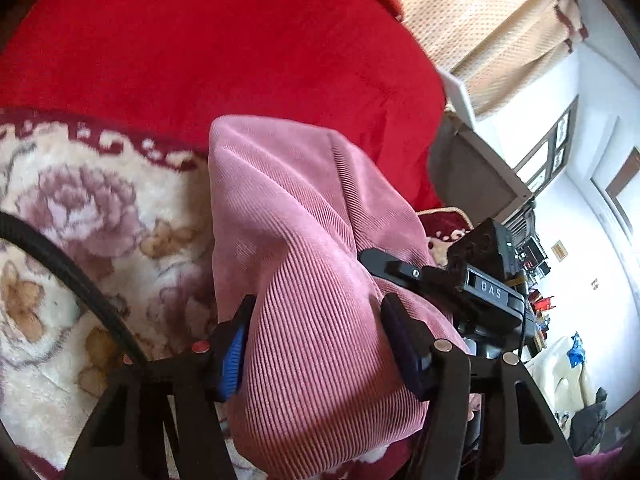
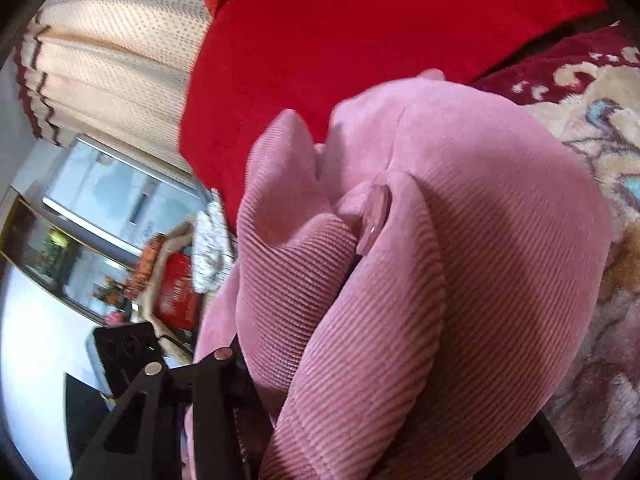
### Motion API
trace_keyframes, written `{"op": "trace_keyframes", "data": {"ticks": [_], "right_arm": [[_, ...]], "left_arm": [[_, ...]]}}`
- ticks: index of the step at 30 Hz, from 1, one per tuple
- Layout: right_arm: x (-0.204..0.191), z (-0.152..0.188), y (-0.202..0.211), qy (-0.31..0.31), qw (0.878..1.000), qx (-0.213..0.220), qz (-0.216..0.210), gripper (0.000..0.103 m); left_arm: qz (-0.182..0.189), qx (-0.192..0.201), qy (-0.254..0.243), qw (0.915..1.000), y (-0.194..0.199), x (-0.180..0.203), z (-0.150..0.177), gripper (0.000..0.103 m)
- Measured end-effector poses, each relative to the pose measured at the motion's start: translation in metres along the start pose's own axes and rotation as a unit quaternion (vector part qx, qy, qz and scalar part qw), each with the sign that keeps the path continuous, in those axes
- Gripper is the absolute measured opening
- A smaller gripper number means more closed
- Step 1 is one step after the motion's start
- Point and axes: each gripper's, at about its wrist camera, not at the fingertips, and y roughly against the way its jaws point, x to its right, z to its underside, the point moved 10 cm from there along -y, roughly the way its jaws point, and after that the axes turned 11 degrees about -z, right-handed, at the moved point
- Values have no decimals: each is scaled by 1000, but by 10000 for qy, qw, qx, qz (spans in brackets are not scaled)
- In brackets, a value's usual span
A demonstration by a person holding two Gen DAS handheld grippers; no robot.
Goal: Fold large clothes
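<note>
On the cream floral plush blanket [image 1: 80,208], before the red velvet bedcover [image 1: 200,48]: one pink ribbed corduroy garment [image 1: 312,280], bunched, with a pink round button [image 2: 376,216] showing. Your left gripper [image 1: 316,344]: jaws partly apart, a thick fold of the garment filling the gap, both pads against it. Your right gripper [image 2: 360,420]: fingers buried under the same cloth; only the left linkage shows, so you cannot tell how the jaws stand.
</note>
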Motion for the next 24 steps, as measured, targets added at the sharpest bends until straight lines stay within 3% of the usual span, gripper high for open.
{"op": "trace_keyframes", "data": {"ticks": [4, 7, 9, 10, 11, 12, 14, 17, 21, 24], "right_arm": [[-28, -4, 2, 158, 9988, 107, -462, 52], [-38, 0, -11, 155, 9963, 5, -844, 52], [-19, 5, -27, -209, 9951, -193, -947, 60], [-2, 9, -35, -481, 9952, -267, -812, 61], [20, 14, -42, -845, 9940, -355, -594, 55], [32, 15, -44, -1077, 9915, -346, -638, 53], [29, 13, -37, -962, 9933, -323, -560, 53], [26, 17, -34, -622, 9973, -240, -304, 53], [27, 21, -25, -491, 9984, -275, -2, 53], [27, 26, -17, -304, 9987, -246, 326, 53]], "left_arm": [[-154, 497, -151, 9985, 34, 5, -16, 63], [-903, 776, -509, 9916, 43, 1, -16, 63], [-1426, 536, -582, 9866, 24, -11, -6, 65], [-1643, 264, -561, 9845, 10, -19, 2, 68], [-1964, -180, -514, 9790, -12, -35, 14, 78], [-2109, -303, -413, 9762, -23, -46, 20, 83], [-1873, -313, -98, 9818, -25, -51, 17, 86], [-1987, -229, -255, 9795, -29, -52, 18, 88], [-2193, -53, -537, 9742, -32, -47, 23, 91], [-2550, 203, -937, 9622, -34, -41, 29, 92]]}}
